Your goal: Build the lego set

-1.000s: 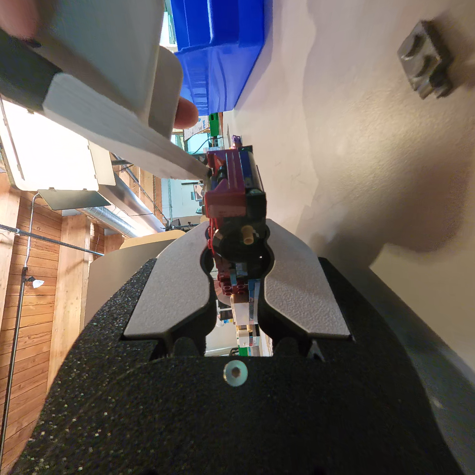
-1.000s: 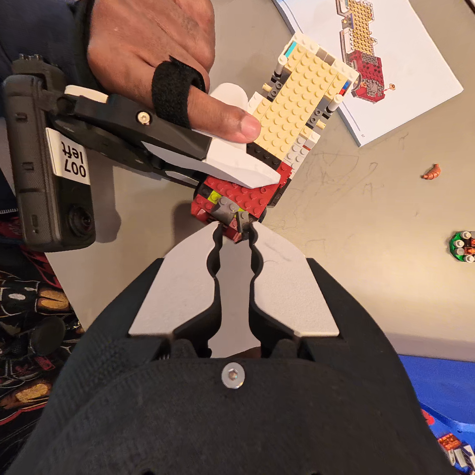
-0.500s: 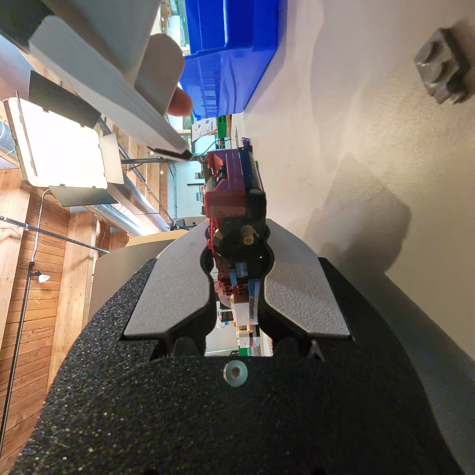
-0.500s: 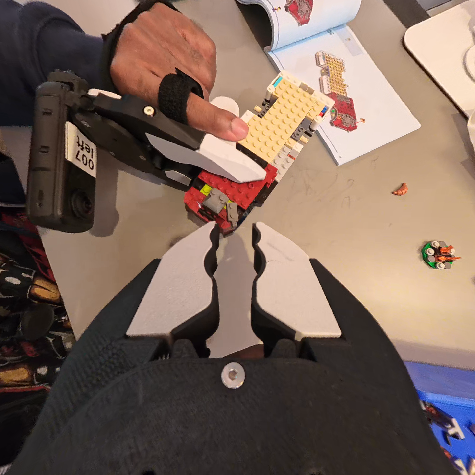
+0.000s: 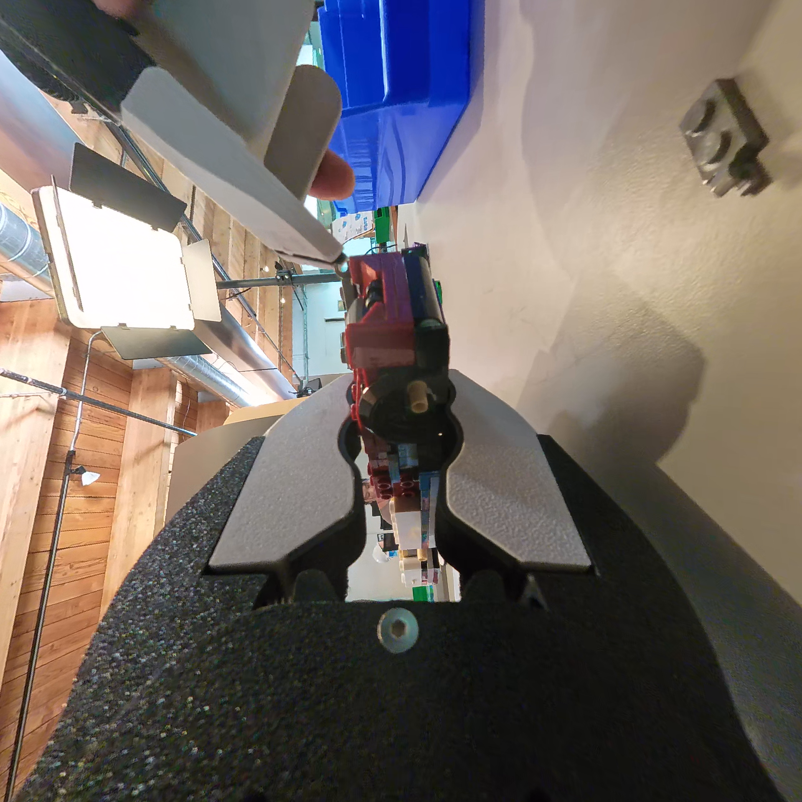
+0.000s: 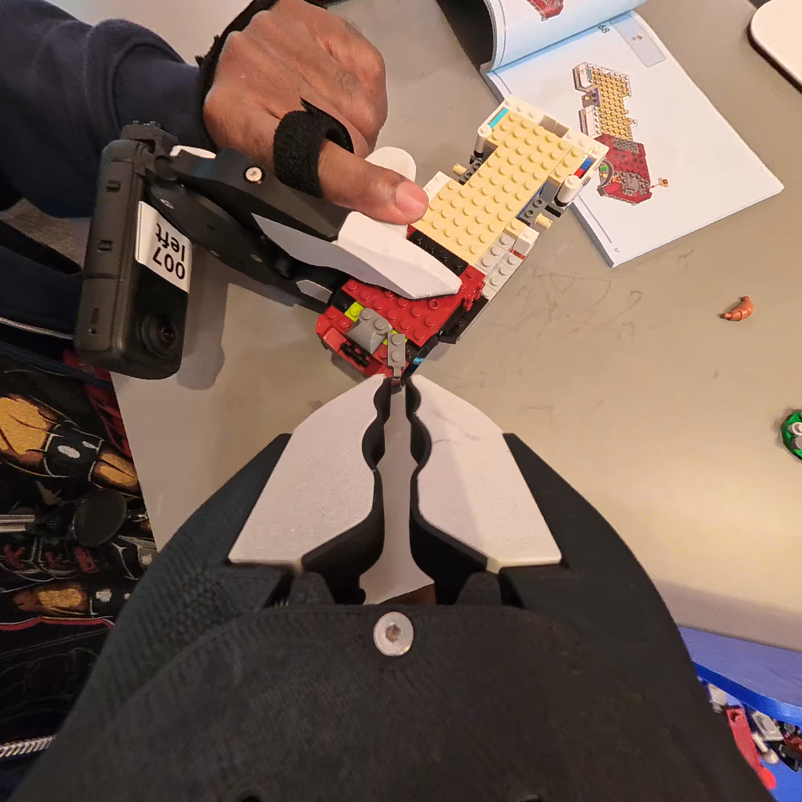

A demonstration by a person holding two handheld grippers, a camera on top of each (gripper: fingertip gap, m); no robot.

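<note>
My left gripper point(image 5: 401, 390) is shut on a brick model point(image 5: 382, 343) with a red front and a black round part, held out on its side beside the table. In the right wrist view the model point(image 6: 499, 195) shows a tan studded deck and a red nose point(image 6: 412, 312), with a white left finger point(image 6: 390, 260) lying across the red part. My right gripper point(image 6: 397, 382) is at the model's nose, its tips closed on the tab of a small grey plate point(image 6: 396, 353) that sits on the red nose. Its finger tip point(image 5: 330, 256) also shows in the left wrist view.
An open instruction booklet point(image 6: 651, 143) lies on the grey table point(image 6: 607, 412) beyond the model. A small orange piece point(image 6: 737, 309) and a green round piece point(image 6: 792, 438) lie to the right. A blue bin point(image 5: 403, 87) and a loose grey brick point(image 5: 720, 143) are on the table. About 5 cm separates my left fingertips from my right.
My right gripper drew back open from the model's nose, then came forward again and closed on the grey plate's tab. The left gripper kept its hold on the model.
</note>
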